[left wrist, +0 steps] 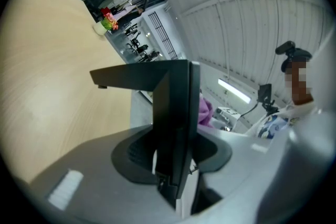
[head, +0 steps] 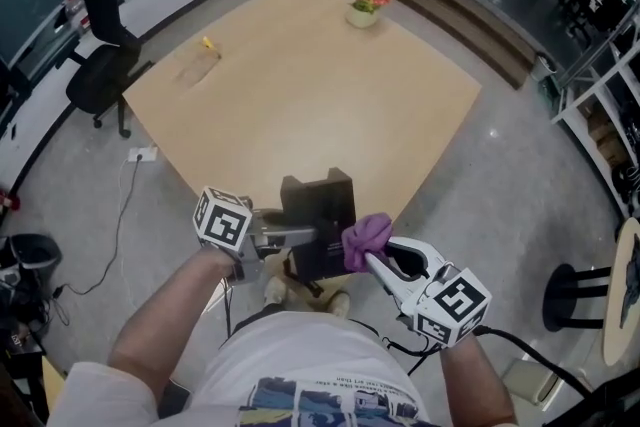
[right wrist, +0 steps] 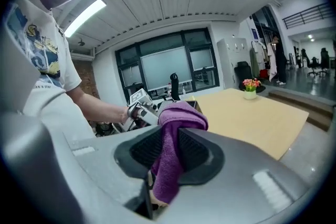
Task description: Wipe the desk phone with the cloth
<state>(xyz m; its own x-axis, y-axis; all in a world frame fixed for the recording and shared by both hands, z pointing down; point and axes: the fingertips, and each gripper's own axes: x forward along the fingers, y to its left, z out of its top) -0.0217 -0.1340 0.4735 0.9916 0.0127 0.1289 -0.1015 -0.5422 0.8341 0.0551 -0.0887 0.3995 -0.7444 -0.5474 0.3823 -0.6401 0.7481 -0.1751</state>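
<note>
The black desk phone (head: pixel 318 213) is lifted at the near corner of the wooden table (head: pixel 300 105), and my left gripper (head: pixel 298 237) is shut on its left edge. In the left gripper view the phone (left wrist: pixel 176 107) stands edge-on between the jaws of my left gripper (left wrist: pixel 173 161). My right gripper (head: pixel 372 257) is shut on a purple cloth (head: pixel 366 237) that touches the phone's right side. In the right gripper view the cloth (right wrist: pixel 172 139) hangs bunched between the jaws of my right gripper (right wrist: pixel 169 159), with the left gripper (right wrist: pixel 137 107) just beyond it. The cloth (left wrist: pixel 205 110) peeks out behind the phone.
A small pot of flowers (head: pixel 366 3) stands at the table's far corner, and a small yellow thing (head: pixel 208 43) lies at its left side. A black office chair (head: pixel 100 55) stands left of the table. A power strip (head: pixel 142 154) lies on the floor.
</note>
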